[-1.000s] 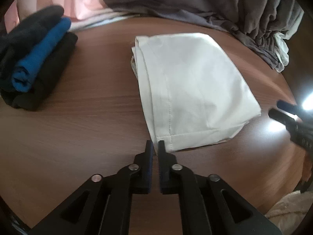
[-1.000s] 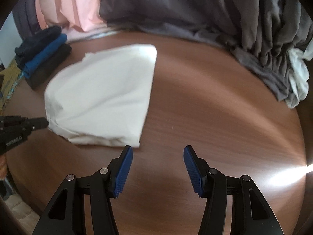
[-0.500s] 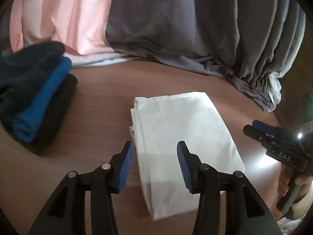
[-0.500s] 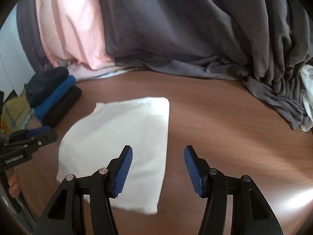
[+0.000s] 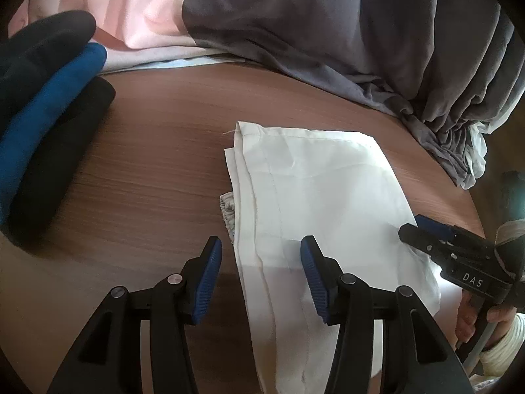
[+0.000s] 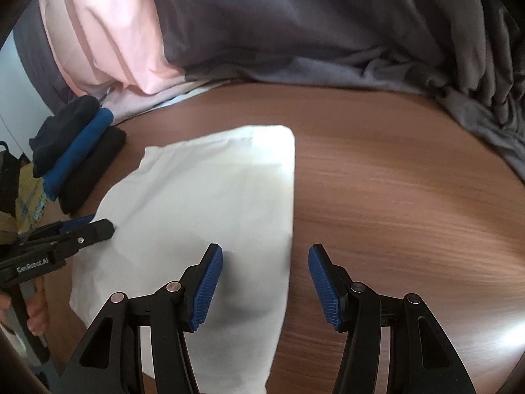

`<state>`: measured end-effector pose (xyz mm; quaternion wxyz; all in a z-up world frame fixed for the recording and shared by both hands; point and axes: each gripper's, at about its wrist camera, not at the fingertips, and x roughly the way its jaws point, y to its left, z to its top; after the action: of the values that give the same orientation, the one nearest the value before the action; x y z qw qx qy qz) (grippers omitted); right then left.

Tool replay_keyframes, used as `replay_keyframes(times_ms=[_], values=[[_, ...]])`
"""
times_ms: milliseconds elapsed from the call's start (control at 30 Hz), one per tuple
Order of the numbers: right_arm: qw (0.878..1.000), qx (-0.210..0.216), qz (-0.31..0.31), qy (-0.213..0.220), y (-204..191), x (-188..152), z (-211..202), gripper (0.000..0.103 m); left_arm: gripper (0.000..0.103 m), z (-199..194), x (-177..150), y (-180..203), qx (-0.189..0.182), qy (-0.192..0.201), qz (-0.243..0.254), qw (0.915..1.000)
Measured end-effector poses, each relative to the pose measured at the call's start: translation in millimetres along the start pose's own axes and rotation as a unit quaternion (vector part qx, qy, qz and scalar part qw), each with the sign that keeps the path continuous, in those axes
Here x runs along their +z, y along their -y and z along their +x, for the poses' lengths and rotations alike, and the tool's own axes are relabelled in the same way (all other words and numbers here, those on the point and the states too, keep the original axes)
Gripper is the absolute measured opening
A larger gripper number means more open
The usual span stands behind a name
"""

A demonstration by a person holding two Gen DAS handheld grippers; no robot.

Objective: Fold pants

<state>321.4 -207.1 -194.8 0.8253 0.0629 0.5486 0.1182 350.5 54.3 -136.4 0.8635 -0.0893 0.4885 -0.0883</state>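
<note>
A big round brown table [image 5: 147,177] fills both views, and a heap of gray cloth [image 5: 361,26] with a pink cloth [image 5: 137,6] beside it lies along its far edge from 10 to 2 o'clock. The white pants [image 5: 328,203] lie folded flat near the middle of the table. At 9 o'clock in the left view is a stack of folded clothes [image 5: 42,124], dark ones with a blue one between them. The left gripper [image 5: 261,275] hangs over the near left edge of the pants; its blue pads have just been opening and now stand apart, with pants below them but nothing pinched. The right gripper [image 6: 265,282] is also spread wide, over the right edge of the pants, and grips nothing. The left view shows the right gripper at 4 o'clock with the white letters "DAS" on its side, and a hand [image 5: 485,321] with a pale cuff holding it. It also shows a bit of gathered waistband [image 5: 228,210] poking out of the pants. Only the right view shows the left gripper at 8 o'clock, marked "CenRobot.AI", with fingers [image 6: 36,308] around its handle, and something yellow patterned [image 6: 28,207] past the table edge.
</note>
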Motion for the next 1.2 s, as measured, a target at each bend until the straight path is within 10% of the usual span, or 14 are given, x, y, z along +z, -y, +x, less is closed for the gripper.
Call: replay_keyframes(times_ms=[533, 833, 1200], values=[[1.0, 0.025, 0.002, 0.0, -1, 4, 15, 0.055, 0.054, 20, 12, -4, -0.035, 0.0, -0.022, 0.9991], [1.0, 0.014, -0.003, 0.004, -3, 6, 14, 0.016, 0.023, 20, 18, -4, -0.054, 0.008, -0.04, 0.9977], [0.999, 0.012, 0.007, 0.042, -4, 13, -23, 0.008, 0.014, -3, 11, 17, -0.06, 0.023, -0.035, 0.9973]])
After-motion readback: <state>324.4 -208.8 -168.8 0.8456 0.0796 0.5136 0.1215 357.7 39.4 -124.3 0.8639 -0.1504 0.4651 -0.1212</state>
